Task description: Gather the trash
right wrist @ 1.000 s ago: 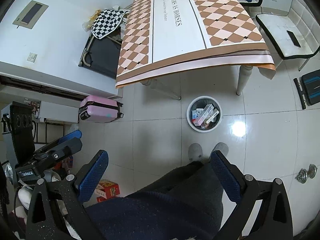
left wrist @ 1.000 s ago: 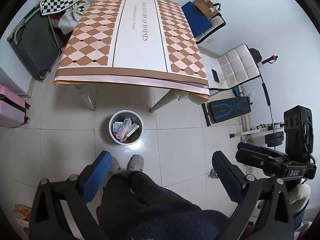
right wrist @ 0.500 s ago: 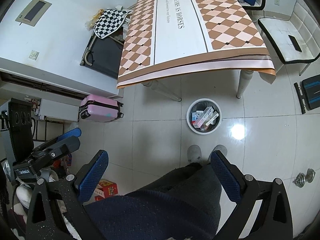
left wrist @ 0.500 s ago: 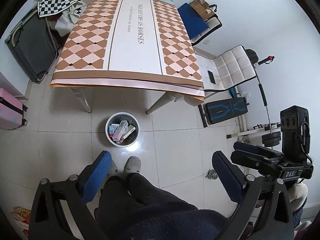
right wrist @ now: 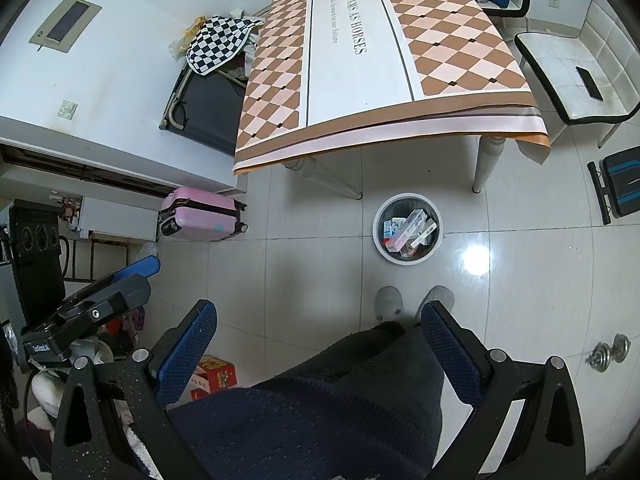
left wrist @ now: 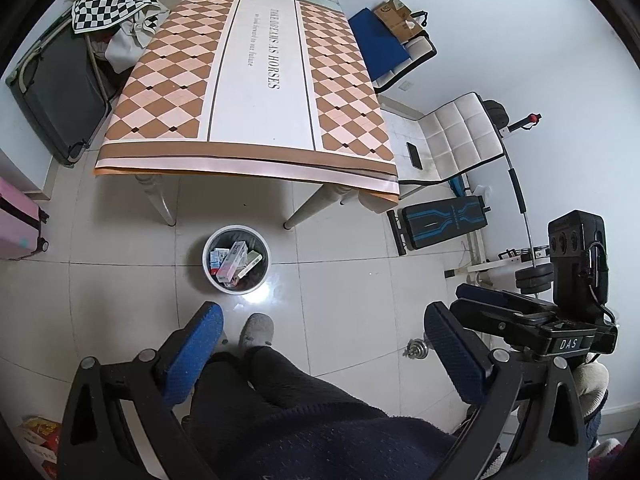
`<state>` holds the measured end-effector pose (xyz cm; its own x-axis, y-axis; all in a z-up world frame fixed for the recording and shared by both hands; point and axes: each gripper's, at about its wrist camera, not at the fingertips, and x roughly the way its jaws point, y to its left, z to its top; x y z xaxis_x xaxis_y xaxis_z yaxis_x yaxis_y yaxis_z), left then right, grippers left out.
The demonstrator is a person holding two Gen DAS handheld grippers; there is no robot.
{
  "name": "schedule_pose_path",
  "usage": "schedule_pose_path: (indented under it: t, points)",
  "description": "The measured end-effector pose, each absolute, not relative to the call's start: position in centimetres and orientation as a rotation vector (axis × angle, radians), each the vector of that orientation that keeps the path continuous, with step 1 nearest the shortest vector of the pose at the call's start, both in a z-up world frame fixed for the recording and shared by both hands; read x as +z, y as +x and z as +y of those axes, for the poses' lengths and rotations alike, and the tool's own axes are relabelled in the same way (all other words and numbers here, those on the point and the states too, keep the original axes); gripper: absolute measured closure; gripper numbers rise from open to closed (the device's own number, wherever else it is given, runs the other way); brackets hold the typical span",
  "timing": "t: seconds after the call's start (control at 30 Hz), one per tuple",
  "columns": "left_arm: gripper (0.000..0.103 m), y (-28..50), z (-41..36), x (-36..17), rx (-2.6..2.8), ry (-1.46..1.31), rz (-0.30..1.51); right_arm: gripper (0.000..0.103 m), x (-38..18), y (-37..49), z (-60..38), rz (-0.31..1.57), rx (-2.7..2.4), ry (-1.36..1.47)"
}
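Trash binned, both tongs empty

Trash (left wrist: 234, 261) lying in the round white bin (left wrist: 208, 276) on the tiled floor (left wrist: 344, 288), just off the near edge of the surface (left wrist: 256, 92) and between its two front legs. Several small cartons piled inside; longest one, a pink-and-white box (right wrist: 408, 227), tilted against the others, long axis running from the near left of the bin up toward the surface's right side. Flatter packs beside it, roughly parallel. Printing too small to read.

Left tongs (left wrist: 320, 344) held high above the floor, spread wide, gripping nothing; blue pads (left wrist: 192, 354) well apart, dark trouser legs (left wrist: 256, 384) and grey slippers (left wrist: 256, 330) visible between them. Right tongs (right wrist: 318, 338) likewise gaping, nothing held, angled down at the same floor area. Bin just ahead of the slippers' toes, not touching.

Surface covered in a brown-and-pink diamond cloth, bare along its near end. Pink suitcase (right wrist: 200, 220) on the floor to the left, well apart from the bin.
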<state>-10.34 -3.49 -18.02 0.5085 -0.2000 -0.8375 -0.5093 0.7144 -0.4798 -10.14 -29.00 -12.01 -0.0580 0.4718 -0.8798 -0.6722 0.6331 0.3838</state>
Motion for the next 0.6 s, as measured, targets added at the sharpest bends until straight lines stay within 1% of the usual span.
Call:
schedule_pose_path:
  t: [0.6]
  points:
    - [0.000,-10.68,-3.51,-17.83,0.216,-0.797,1.039,0.000,-11.67,-10.71,-28.59,1.332,0.950,-0.206]
